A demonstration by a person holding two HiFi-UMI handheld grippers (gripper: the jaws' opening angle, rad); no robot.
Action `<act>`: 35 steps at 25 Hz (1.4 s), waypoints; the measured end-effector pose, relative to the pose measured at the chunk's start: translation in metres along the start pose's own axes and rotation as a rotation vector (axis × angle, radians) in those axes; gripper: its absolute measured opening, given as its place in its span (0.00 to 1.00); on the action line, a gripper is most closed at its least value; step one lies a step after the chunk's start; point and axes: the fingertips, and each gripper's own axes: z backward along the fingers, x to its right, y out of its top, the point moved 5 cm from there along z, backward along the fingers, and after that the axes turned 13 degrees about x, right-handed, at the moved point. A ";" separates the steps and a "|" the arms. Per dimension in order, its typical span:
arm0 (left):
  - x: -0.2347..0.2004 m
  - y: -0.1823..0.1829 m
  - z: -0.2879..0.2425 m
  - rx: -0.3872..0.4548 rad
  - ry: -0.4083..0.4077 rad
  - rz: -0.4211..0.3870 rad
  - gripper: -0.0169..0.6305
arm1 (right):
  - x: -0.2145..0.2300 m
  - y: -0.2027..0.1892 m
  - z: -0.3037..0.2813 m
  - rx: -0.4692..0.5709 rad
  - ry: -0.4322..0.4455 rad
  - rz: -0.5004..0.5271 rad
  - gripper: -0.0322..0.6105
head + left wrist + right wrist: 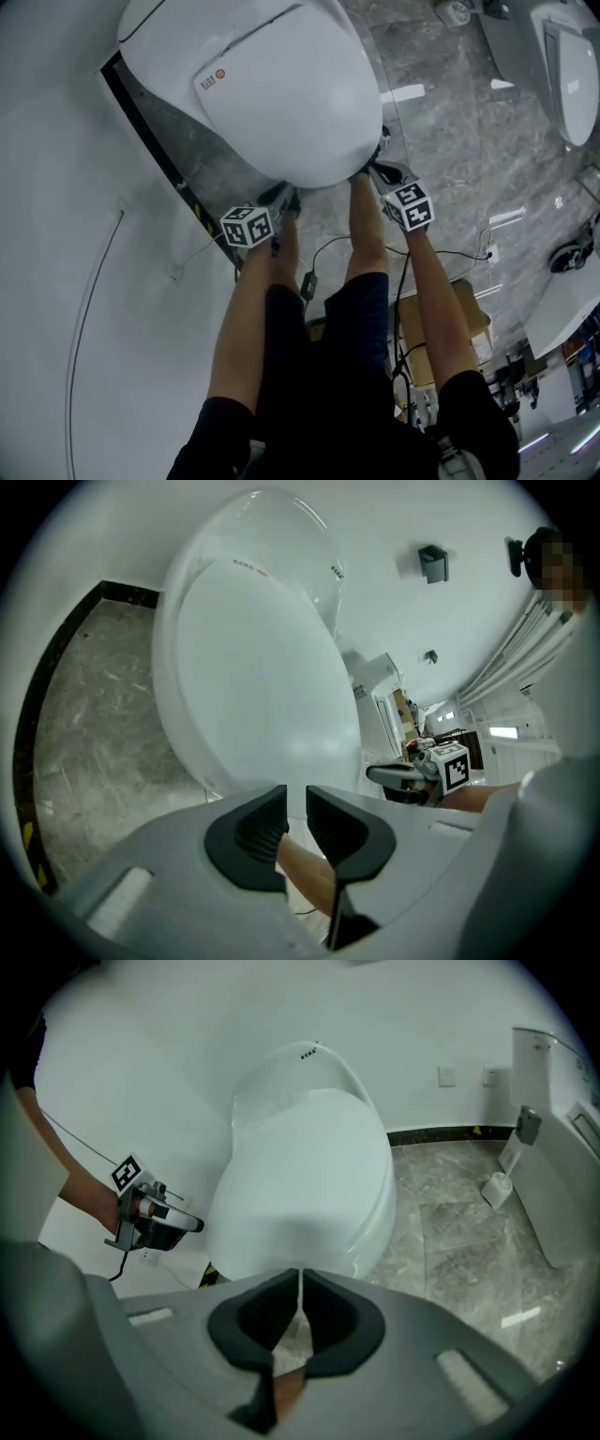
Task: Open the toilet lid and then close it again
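Head view: the toilet lid [272, 84] lies shut, with the left gripper [281, 199] and right gripper [380, 172] at its front edge. Lifting probably comes next, which calls for a hold under that edge.

Left gripper view: the jaws are slightly apart and empty.

Right gripper view: the jaws are pressed together on nothing, a detail the head view hides.

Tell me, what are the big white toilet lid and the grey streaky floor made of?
The big white oval toilet lid looks like smooth glossy plastic, going by its soft sheen. The grey veined floor looks like polished marble or marble-look tile: pale veins, bright glints.
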 end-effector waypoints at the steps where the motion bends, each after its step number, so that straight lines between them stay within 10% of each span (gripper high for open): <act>1: 0.000 -0.003 -0.002 -0.018 -0.007 -0.009 0.10 | 0.001 -0.001 -0.001 0.003 -0.002 -0.002 0.08; 35: -0.012 -0.029 -0.011 -0.066 -0.071 0.240 0.18 | 0.001 -0.012 0.002 -0.018 0.026 0.000 0.08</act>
